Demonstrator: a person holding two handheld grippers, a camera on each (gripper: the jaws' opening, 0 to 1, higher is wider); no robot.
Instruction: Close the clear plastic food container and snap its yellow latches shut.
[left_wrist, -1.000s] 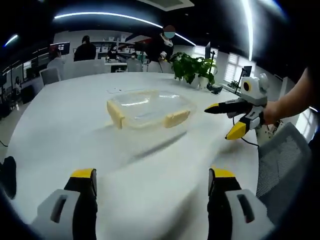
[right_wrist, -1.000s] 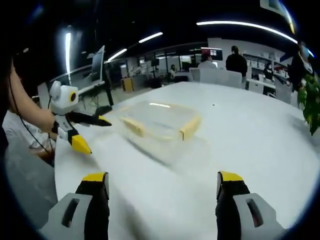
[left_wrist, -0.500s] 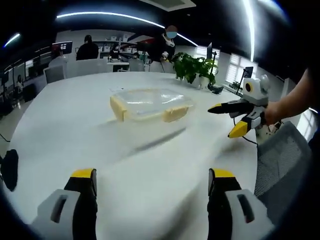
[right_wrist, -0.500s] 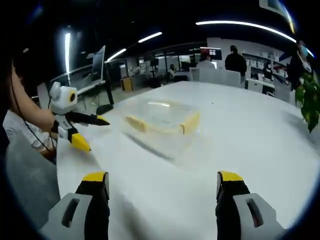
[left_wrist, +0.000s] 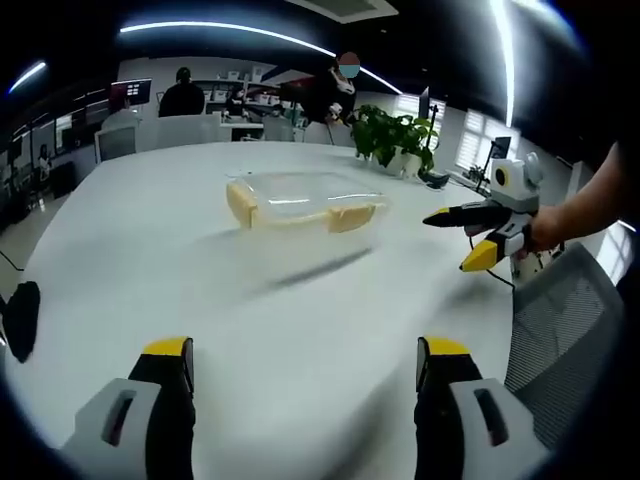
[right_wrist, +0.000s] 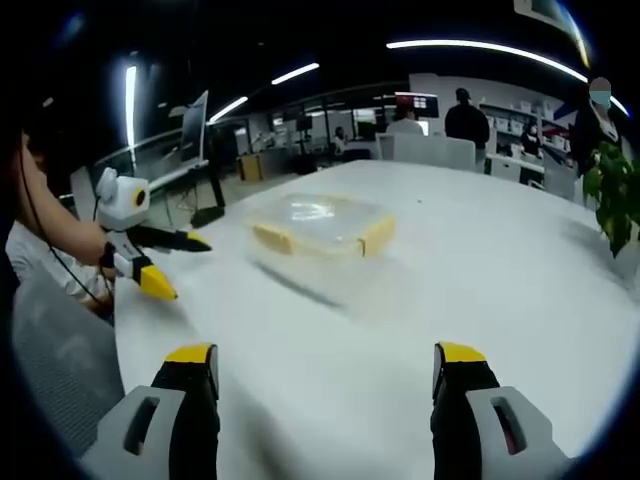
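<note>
Clear plastic food container (left_wrist: 303, 202) resting on the white table (left_wrist: 150, 260), out ahead of both grippers and well apart from them, lid on top, yellow latches (left_wrist: 241, 204) visible along the sides; whether snapped, cannot tell. Left gripper (left_wrist: 300, 385) low over the table, jaws wide apart, nothing between them. Right gripper (right_wrist: 326, 390) likewise spread wide and empty. Potted plant (left_wrist: 392, 140) standing behind the container, near the far edge. Grey chair (left_wrist: 560, 320) beside the table. People in the background.
</note>
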